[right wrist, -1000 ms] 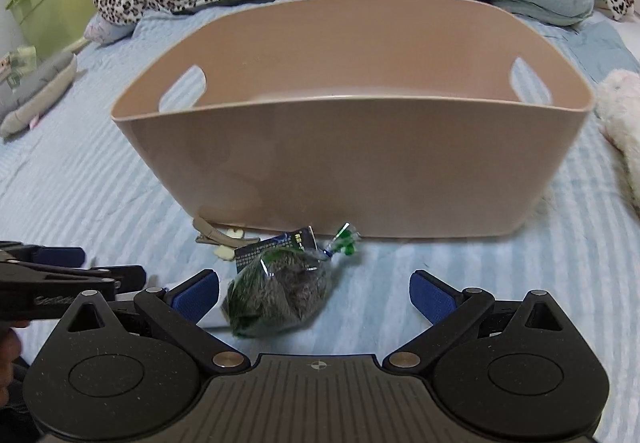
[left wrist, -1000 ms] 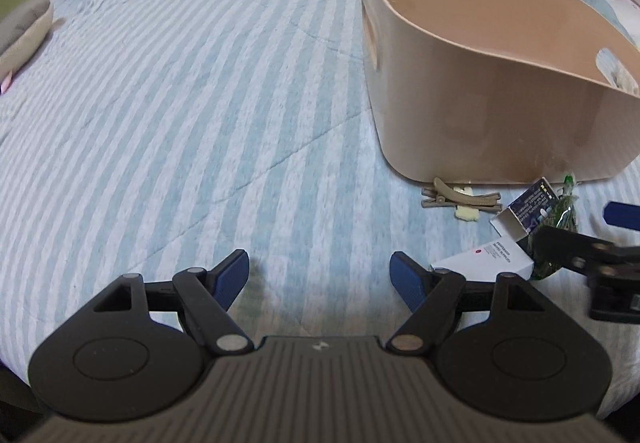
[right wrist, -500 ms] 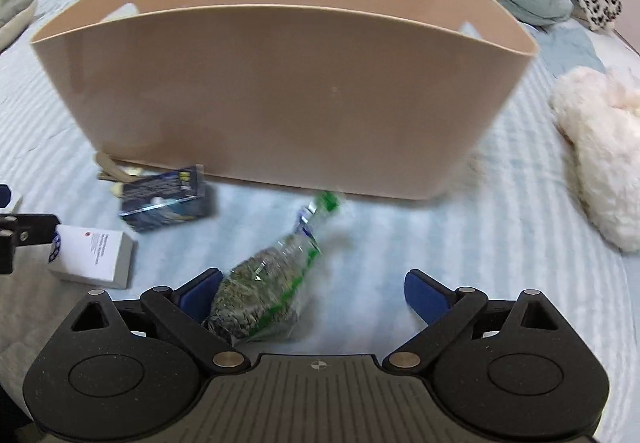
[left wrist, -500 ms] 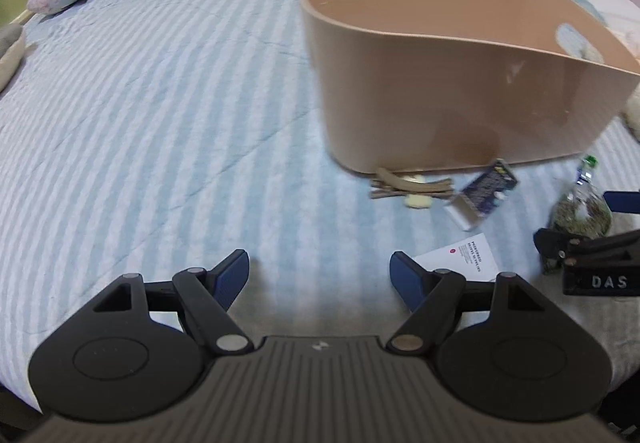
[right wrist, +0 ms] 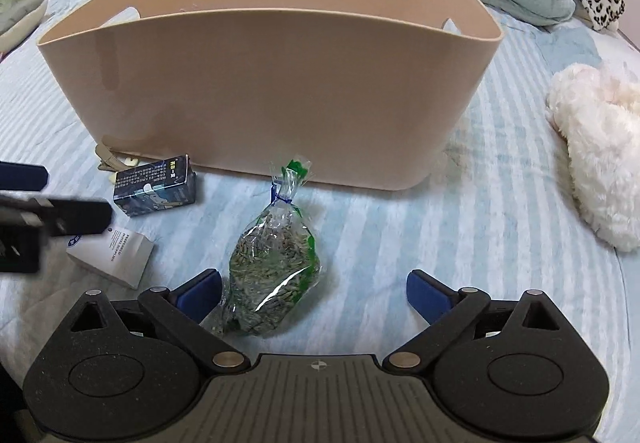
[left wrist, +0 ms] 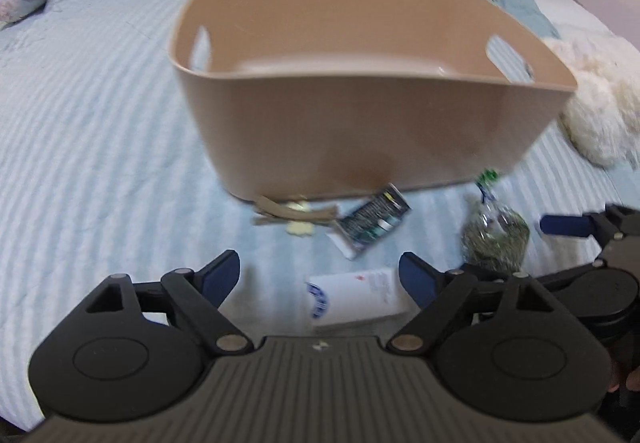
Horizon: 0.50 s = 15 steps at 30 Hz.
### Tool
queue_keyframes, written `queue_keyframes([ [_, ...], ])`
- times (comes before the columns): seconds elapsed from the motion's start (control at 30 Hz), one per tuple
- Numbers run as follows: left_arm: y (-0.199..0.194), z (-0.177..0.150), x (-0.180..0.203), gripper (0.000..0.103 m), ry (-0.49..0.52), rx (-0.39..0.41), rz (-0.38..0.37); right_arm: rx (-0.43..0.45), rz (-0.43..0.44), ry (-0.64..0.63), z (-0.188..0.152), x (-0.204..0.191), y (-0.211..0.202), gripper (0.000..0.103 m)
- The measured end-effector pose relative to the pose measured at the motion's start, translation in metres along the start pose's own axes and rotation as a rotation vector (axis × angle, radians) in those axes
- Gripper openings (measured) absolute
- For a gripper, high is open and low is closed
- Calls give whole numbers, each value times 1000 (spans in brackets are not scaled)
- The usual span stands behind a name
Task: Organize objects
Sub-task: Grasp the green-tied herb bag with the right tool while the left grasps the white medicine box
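Two hand-held tongs hover low over a bed covered in a pale blue striped blanket point(right wrist: 400, 227), facing a large tan plastic tub point(right wrist: 272, 83) with cut-out handles; what shows of its inside looks empty. Four small things lie on the blanket just in front of the tub: a clear bag of greenish dried bits point(right wrist: 272, 267) tied at the neck, a dark blue printed box point(right wrist: 154, 185), a white box point(left wrist: 356, 295), and a tan hair clip point(left wrist: 294, 213) right against the tub's base. The step in hand looks like picking these up and dropping them in the tub. To do it well, the right tongs point(right wrist: 314, 293) should shift left so the bag sits centred between the tips, then close on its full body rather than the thin tied neck, gently enough not to burst it. The left tongs point(left wrist: 320, 275) should drop lower and take the white box across its narrow sides. The right tongs are spread wide and hold nothing; the left-hand tip sits just beside the bag, possibly brushing it. The left tongs are also spread wide and grip nothing, with the white box lying between the tips and nearer the right-hand one. A fluffy white toy point(right wrist: 596, 159) lies to the right.
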<state>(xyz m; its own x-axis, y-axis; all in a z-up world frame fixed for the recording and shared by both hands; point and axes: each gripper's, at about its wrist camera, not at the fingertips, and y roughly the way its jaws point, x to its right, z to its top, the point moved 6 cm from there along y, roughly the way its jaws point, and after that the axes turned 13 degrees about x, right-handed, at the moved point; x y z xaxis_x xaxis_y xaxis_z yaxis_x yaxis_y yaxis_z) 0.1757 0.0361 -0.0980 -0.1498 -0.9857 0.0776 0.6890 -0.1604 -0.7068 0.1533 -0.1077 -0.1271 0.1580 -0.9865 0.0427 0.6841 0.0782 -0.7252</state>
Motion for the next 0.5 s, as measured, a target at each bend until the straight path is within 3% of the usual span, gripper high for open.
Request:
queue_keyframes([
  [0.27, 24, -15, 8, 87, -24, -96, -11, -2, 0, -48, -6, 8, -3, 100],
  [0.5, 24, -23, 3, 87, 12, -125, 40, 39, 22, -69, -3, 6, -5, 100],
])
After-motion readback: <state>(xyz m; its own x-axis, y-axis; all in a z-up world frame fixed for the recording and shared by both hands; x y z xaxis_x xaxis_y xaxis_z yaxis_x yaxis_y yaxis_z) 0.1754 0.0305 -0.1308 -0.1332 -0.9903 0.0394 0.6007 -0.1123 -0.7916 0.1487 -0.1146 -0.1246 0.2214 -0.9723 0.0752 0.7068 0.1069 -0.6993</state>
